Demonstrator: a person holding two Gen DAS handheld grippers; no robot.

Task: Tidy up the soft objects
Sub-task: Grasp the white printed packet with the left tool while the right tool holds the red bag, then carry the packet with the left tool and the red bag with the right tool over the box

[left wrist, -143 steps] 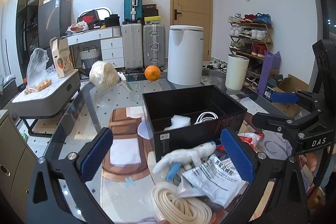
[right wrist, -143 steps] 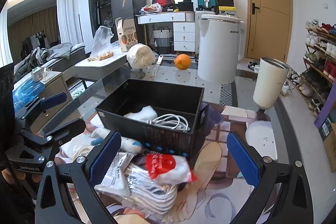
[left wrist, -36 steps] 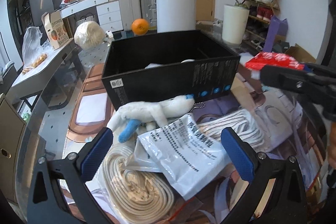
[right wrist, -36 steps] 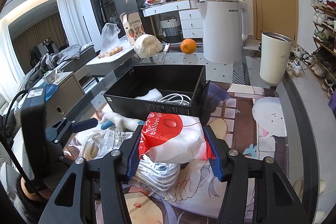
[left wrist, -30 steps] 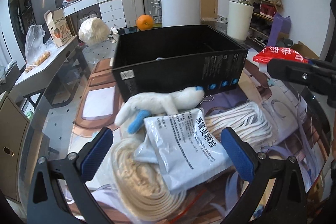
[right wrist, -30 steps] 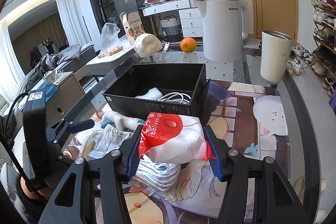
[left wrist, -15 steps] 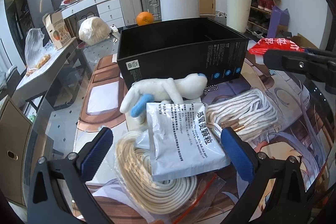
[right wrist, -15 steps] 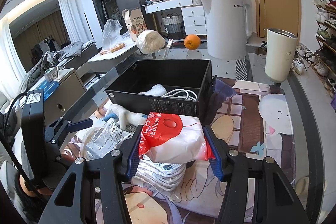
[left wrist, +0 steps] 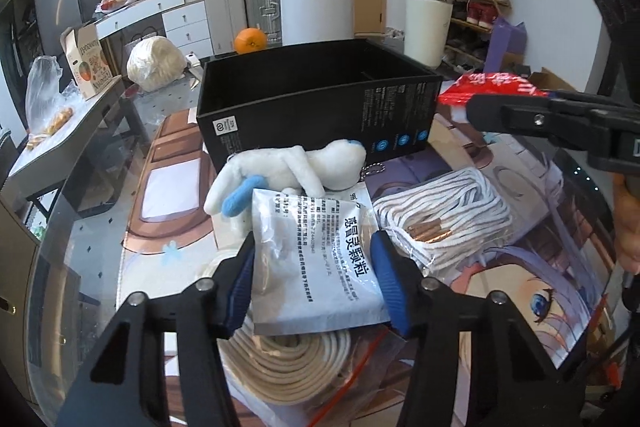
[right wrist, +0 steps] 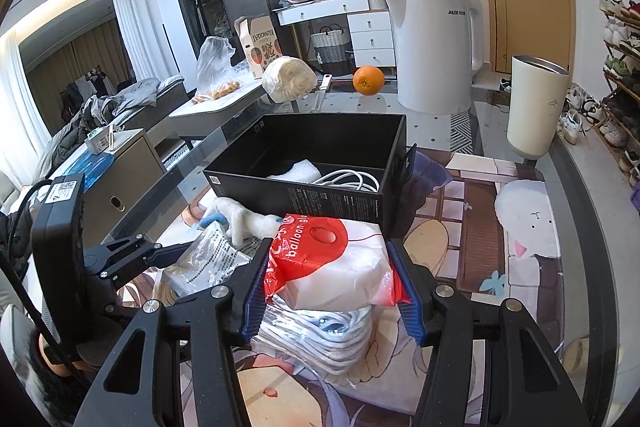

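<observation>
My left gripper (left wrist: 314, 279) is shut on a silver foil sachet (left wrist: 316, 259) with black print, held over a bagged coil of beige rope (left wrist: 288, 367). A white plush toy (left wrist: 292, 167) with a blue ear lies just beyond it, against the black box (left wrist: 320, 115). My right gripper (right wrist: 330, 277) is shut on a red-and-white balloon bag (right wrist: 332, 267), held above a bagged white cord bundle (right wrist: 320, 339) in front of the box (right wrist: 320, 187). The box holds a white cable (right wrist: 352, 179) and a white soft item (right wrist: 298, 173).
A white cord bundle with copper tips (left wrist: 440, 223) lies right of the sachet. On the far part of the glass table (left wrist: 100, 187) stand an orange (right wrist: 368, 79), a white yarn ball (right wrist: 290, 78), a white kettle (right wrist: 434, 47) and a cream cylinder (right wrist: 536, 107).
My left gripper has closed on the silver sachet, which was lying loose between open fingers before. The right gripper still holds the balloon bag, a little nearer the box.
</observation>
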